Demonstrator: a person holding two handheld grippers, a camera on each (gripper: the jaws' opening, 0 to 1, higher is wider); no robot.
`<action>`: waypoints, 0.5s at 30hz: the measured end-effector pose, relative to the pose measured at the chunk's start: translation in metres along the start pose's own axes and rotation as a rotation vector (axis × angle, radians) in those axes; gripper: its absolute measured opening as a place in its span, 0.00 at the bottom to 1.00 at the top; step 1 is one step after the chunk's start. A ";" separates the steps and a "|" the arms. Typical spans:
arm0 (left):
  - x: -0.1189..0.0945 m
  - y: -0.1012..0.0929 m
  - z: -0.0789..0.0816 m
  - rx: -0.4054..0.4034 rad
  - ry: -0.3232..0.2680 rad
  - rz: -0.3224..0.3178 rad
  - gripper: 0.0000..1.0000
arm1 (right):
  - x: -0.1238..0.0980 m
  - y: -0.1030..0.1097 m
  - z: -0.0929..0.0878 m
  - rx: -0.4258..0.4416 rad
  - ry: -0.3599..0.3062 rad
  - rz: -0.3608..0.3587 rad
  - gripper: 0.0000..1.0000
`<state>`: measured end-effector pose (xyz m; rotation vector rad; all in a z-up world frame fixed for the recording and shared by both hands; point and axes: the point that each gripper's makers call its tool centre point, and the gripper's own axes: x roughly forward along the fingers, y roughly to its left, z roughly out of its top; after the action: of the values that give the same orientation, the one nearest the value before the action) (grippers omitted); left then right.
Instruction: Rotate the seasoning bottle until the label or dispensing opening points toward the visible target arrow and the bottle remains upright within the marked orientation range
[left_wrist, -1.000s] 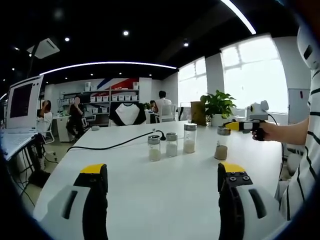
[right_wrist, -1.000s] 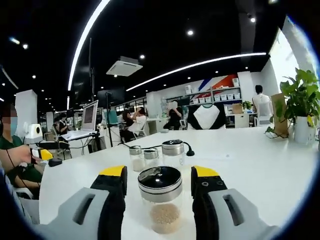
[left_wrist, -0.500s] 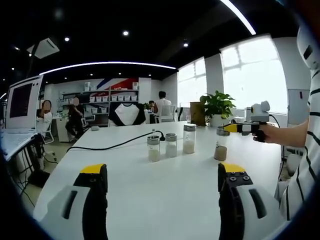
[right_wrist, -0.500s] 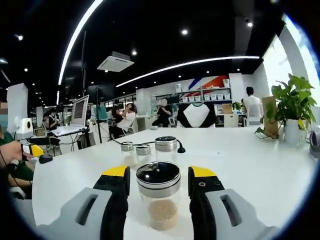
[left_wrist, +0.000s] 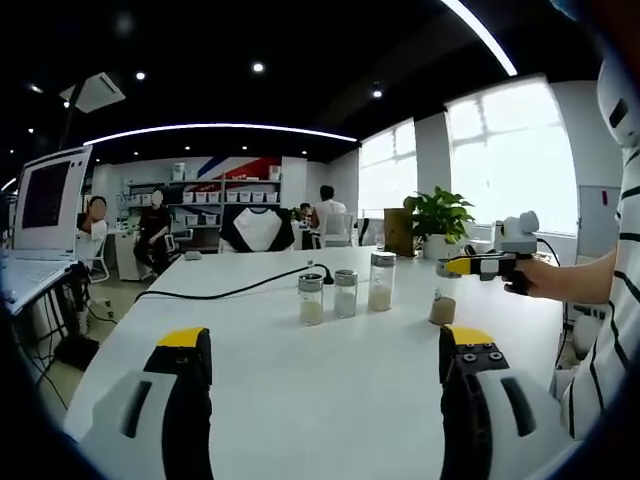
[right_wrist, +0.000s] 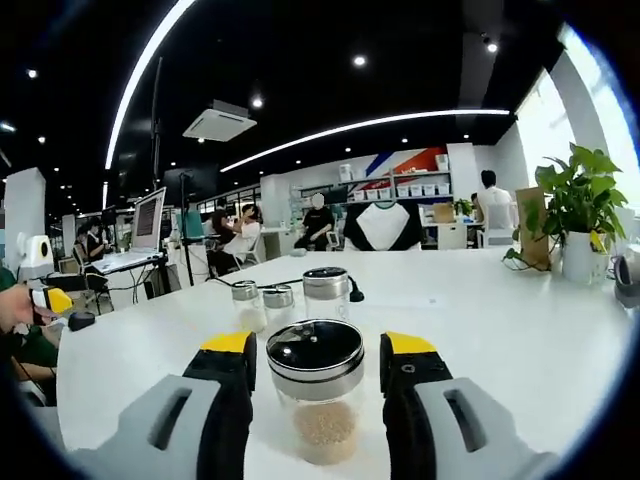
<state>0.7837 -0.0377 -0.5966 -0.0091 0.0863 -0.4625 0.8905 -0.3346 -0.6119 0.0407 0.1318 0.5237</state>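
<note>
seasoning bottle (right_wrist: 320, 400) standing upright on white counter (right_wrist: 520, 340), sitting between right claw (right_wrist: 318, 352) jaws, contact unclear, left claw (left_wrist: 325, 350) hovering apart

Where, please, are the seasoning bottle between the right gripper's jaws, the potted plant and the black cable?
seasoning bottle (right_wrist: 315, 352), right gripper view, black lid.
potted plant (left_wrist: 437, 212), left gripper view, leaves.
black cable (left_wrist: 225, 292), left gripper view, mid-length.

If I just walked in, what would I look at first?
Probably the seasoning bottle with its shiny black lid, standing upright on the white table between the right claw's yellow-tipped jaws. Behind it stand three more jars in a row, and a leafy green plant sits off to the right by the window.
</note>
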 end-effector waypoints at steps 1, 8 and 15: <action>0.000 0.000 -0.001 0.000 0.002 -0.001 1.00 | 0.000 0.000 0.000 -0.002 0.000 0.000 0.48; 0.001 -0.002 -0.004 -0.004 0.010 -0.004 1.00 | 0.002 0.001 -0.004 -0.013 0.017 0.016 0.40; 0.001 -0.002 -0.004 -0.005 0.015 -0.002 1.00 | 0.002 0.003 -0.003 -0.018 0.011 0.031 0.38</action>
<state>0.7832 -0.0396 -0.6010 -0.0109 0.1021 -0.4640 0.8905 -0.3313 -0.6152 0.0226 0.1376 0.5557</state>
